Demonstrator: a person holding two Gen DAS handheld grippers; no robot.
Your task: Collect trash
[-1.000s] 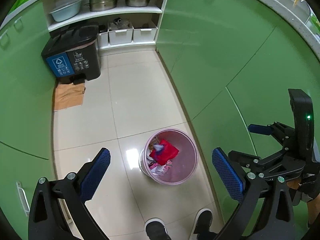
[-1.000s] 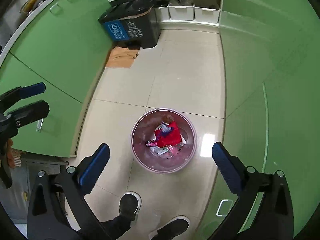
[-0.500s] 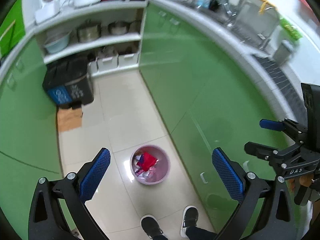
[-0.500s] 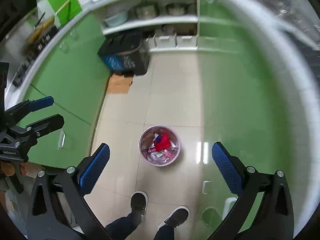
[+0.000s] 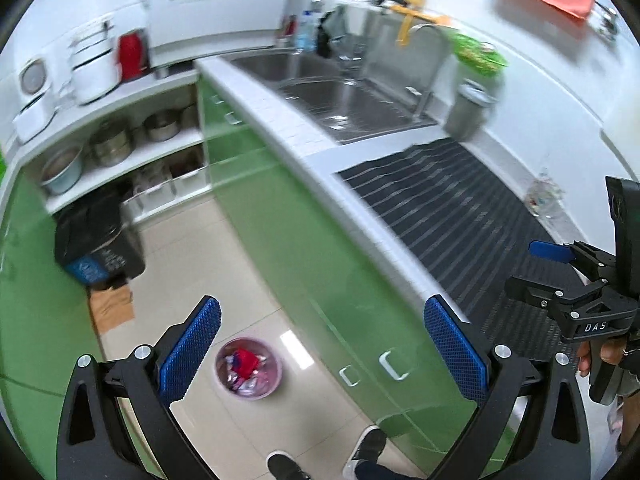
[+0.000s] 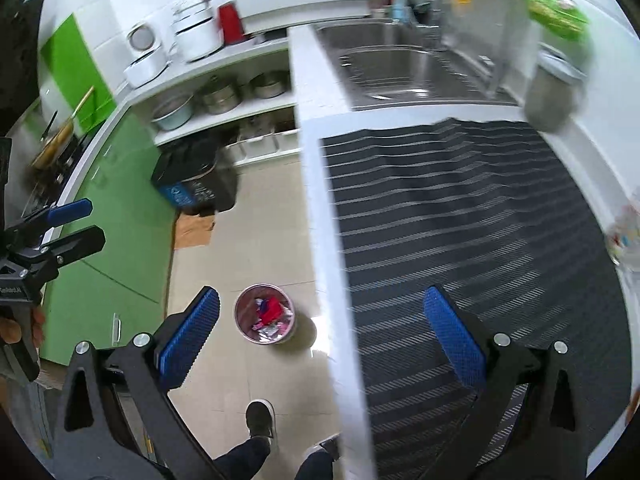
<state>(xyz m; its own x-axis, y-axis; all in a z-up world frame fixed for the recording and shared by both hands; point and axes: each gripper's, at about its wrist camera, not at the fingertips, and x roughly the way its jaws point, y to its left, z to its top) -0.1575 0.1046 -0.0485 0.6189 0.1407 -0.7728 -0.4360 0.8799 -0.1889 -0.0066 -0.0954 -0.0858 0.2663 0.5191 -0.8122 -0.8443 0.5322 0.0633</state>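
Note:
A pink waste bin with red and pink wrappers in it stands on the tiled floor beside the green cabinets; it also shows in the right wrist view. A crumpled clear plastic wrapper lies on the counter by the wall, seen blurred in the right wrist view. My left gripper is open and empty, high above the floor. My right gripper is open and empty, over the counter's edge.
A dark striped mat covers the counter. A steel sink and a metal canister stand beyond it. A black recycling bin and cardboard sit on the floor. Shelves hold pots. The person's shoes are below.
Both grippers have risen from just above the pink bin to counter height. The bin now looks small and the counter, mat and sink have come into view.

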